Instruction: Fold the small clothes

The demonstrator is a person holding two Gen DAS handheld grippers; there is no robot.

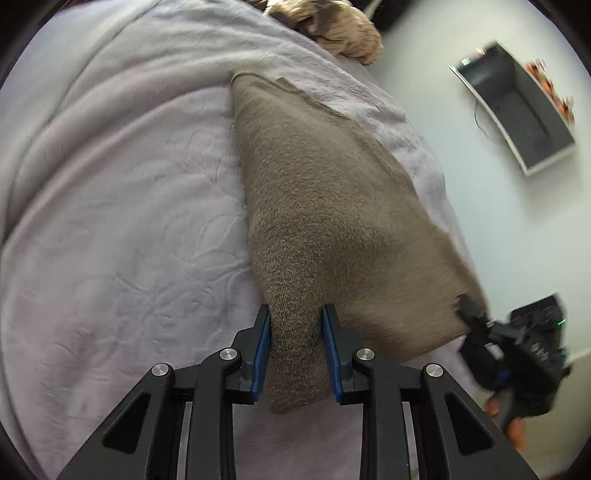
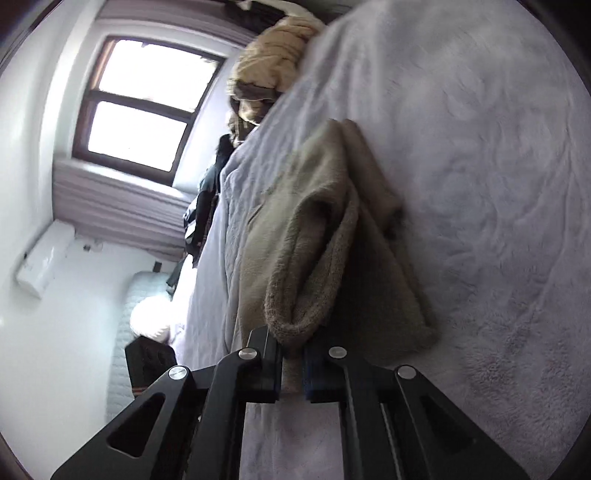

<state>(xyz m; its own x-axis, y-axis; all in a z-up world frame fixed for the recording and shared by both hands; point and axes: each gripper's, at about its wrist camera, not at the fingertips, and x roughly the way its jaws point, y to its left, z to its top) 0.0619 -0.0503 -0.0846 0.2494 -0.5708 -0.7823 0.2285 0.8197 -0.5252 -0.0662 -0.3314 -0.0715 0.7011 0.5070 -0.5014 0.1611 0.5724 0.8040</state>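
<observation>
A small brown knit garment [image 1: 325, 206] hangs stretched over a lilac fleece blanket [image 1: 122, 206]. My left gripper [image 1: 295, 314] is shut on its near corner, the cloth bunched between the blue pads. My right gripper [image 1: 476, 317] shows at the right of the left wrist view, holding the garment's other corner. In the right wrist view the right gripper [image 2: 291, 347] is shut on a rolled hem of the garment [image 2: 325, 229], which drapes ahead over the blanket [image 2: 480, 184].
A tan bundle of other clothes [image 1: 347, 33] lies at the far end of the bed and also shows in the right wrist view [image 2: 273, 62]. A dark tray [image 1: 517, 107] sits on the floor. A window [image 2: 144, 107] and dark clothes [image 2: 203, 206] are beside the bed.
</observation>
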